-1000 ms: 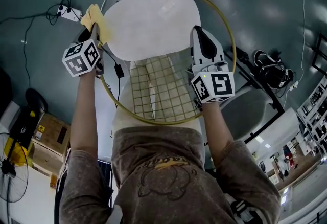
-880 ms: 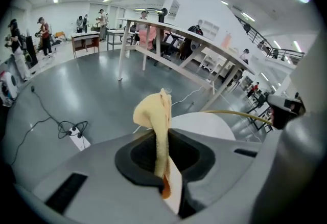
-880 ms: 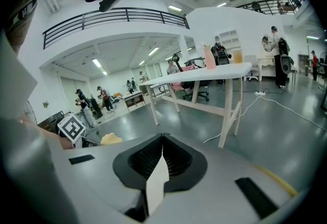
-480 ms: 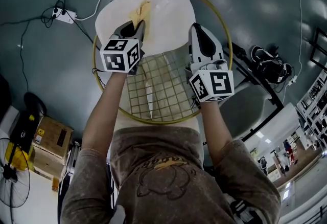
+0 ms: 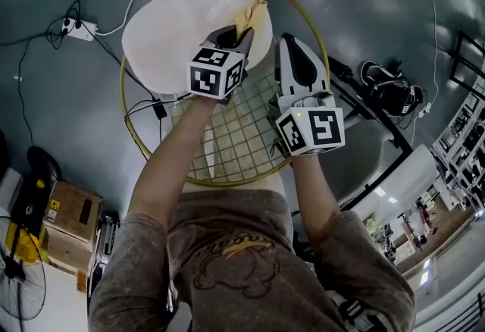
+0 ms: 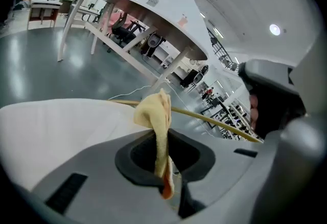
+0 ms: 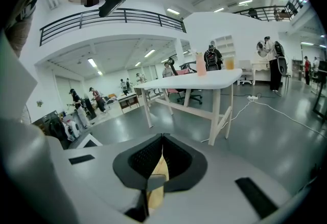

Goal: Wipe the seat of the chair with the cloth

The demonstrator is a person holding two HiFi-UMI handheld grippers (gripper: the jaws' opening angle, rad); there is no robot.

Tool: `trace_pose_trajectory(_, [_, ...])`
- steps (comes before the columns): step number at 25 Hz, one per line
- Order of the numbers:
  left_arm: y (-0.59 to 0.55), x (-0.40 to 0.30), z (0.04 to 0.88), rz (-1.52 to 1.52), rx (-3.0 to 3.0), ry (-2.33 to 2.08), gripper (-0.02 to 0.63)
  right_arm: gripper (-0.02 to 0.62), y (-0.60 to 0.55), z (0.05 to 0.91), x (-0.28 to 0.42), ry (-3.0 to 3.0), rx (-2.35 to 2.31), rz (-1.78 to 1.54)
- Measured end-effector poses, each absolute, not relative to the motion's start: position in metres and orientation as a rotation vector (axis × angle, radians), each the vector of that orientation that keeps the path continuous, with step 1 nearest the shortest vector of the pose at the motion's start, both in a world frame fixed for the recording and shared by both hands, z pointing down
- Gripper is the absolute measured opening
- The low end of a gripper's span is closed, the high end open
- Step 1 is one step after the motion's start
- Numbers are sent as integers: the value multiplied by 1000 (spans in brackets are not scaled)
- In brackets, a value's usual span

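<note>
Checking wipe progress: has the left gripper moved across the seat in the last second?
Yes. The left gripper, holding the cloth, went from the left edge of the seat to its right edge.

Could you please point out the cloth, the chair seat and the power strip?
cloth (image 5: 253, 15), head view, its bunched yellow end.
chair seat (image 5: 167, 29), head view, bare white middle.
power strip (image 5: 79, 26), head view, its white body.

Open lab hall: grey floor (image 7: 286, 131), white tables (image 7: 194, 82), mezzanine railing (image 7: 112, 16).
</note>
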State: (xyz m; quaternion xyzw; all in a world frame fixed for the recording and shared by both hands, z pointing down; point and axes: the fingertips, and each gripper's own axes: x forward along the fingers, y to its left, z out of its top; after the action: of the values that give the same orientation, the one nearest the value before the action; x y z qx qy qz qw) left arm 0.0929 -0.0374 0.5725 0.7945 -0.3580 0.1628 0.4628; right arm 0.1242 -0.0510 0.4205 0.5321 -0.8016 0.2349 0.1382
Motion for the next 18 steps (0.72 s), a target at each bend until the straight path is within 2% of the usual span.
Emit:
trace_pose_trajectory(12, [-43,148,592,384,1925,-783,46,26,-53,420,138,-2297,1580,691])
trace_pose_trajectory(18, [-37,145,621,466,1881,-809,46,26,-53,424,143,-2287,1589,706])
